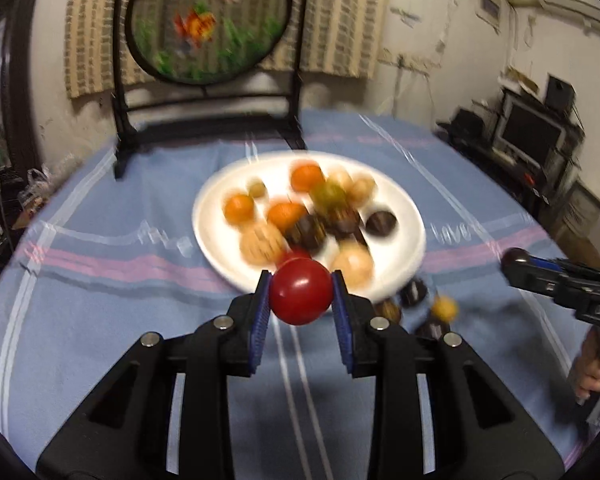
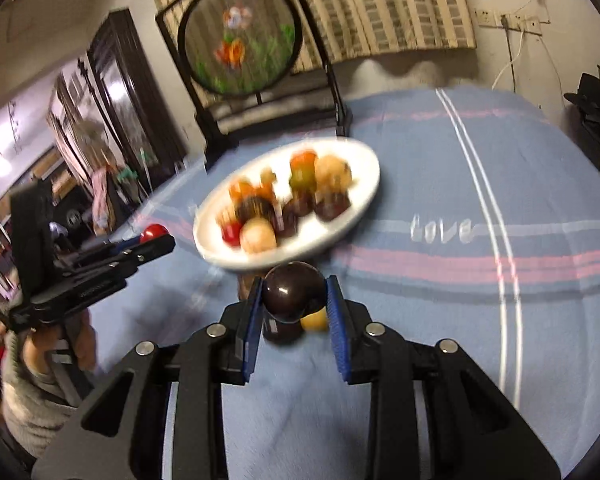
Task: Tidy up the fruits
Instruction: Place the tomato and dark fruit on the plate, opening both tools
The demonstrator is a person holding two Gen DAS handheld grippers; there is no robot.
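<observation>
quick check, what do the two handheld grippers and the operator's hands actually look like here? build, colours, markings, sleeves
Both grippers, left gripper and right gripper, match: matte black angular plastic linkage frames with triangular cutouts, round silver pivot pins, and ribbed blue pads on the fingers. The right gripper's body shows pale embossed digits, blurred. No cables visible. The left hand is bare below a light grey knit sleeve; the right hand is bare.

Your desk wears a blue striped cloth (image 1: 100, 280) with pink bands and the word "love" woven in. At its far edge you have a round goldfish screen (image 1: 208, 20) on a dark stand. A checked curtain (image 2: 400, 4) hangs behind, and a dark monitor (image 1: 532, 132) sits off right.
</observation>
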